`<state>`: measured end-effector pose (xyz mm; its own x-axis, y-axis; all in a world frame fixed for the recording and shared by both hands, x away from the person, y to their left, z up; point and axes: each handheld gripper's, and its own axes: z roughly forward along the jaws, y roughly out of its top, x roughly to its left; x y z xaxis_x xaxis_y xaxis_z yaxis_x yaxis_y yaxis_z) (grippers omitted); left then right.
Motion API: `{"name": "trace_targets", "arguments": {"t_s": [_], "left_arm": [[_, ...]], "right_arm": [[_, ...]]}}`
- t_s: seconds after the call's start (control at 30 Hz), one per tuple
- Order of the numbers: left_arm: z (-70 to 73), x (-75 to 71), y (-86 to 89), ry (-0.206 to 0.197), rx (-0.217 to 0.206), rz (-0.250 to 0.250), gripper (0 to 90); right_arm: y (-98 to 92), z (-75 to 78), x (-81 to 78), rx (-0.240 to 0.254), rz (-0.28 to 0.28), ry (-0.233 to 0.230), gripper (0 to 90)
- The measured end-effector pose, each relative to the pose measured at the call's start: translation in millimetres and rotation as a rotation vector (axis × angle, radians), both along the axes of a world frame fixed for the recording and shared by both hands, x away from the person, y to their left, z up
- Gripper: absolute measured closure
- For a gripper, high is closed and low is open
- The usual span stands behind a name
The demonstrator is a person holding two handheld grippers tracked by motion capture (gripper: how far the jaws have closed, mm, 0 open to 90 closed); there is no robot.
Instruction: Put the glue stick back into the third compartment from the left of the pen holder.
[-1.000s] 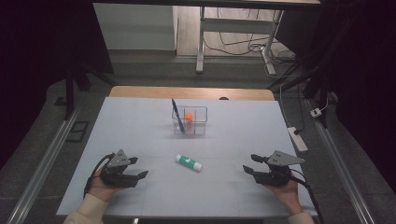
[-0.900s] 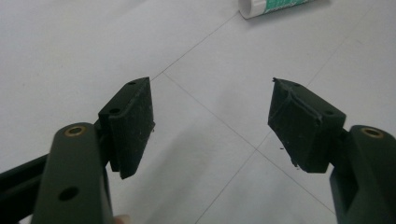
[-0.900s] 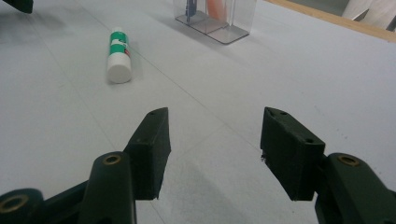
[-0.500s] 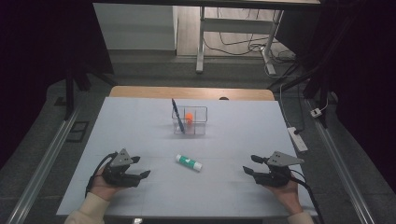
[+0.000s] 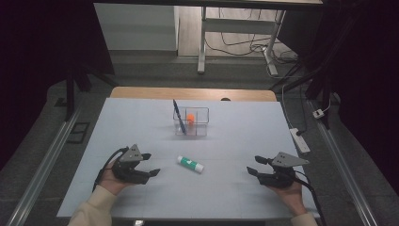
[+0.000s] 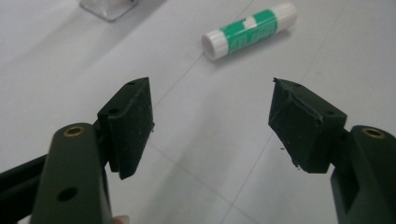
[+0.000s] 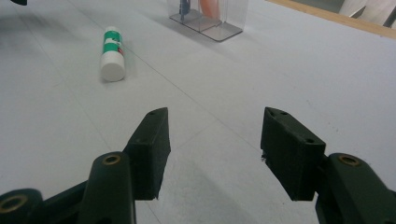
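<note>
— What lies ahead of your right tongs [image 7: 212,140]?
— Your jaws stand apart over the bare table [image 7: 280,74]. A glue stick [image 7: 112,53] lies far left, a clear holder [image 7: 208,16] beyond.

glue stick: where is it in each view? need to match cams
High view: glue stick lies at lower centre on the table, between the two tongs.
Left gripper view: top, right of centre, white cap toward the camera.
Right gripper view: upper left, white end toward the camera.
Shared landmark: clear organizer beyond it.
</note>
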<state>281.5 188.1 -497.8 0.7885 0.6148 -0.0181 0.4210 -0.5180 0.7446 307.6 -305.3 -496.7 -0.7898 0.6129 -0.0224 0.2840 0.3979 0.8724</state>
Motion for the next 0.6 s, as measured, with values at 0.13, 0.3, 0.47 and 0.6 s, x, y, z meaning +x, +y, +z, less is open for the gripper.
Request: {"name": "trace_targets", "arguments": {"t_s": [0.13, 0.3, 0.47, 0.6], "left_arm": [[7.8, 5.3, -11.3, -0.011, 0.011, -0.041, 30.9], [17.6, 10.8, -29.5, -0.031, 0.029, -0.100, 31.2], [25.9, 12.8, -45.5, -0.046, 0.039, -0.152, 31.1], [30.1, 15.8, -53.0, -0.047, 0.057, -0.183, 31.2]], "right_arm": [[0.6, -1.1, 1.2, -0.006, -0.002, 0.001, 42.0], [0.9, -1.6, 0.6, -0.013, 0.002, 0.001, 41.9], [-0.3, -2.8, -0.5, -0.029, -0.003, 0.002, 41.9], [-2.1, -3.9, -0.6, -0.021, -0.003, 0.004, 41.9]]}}
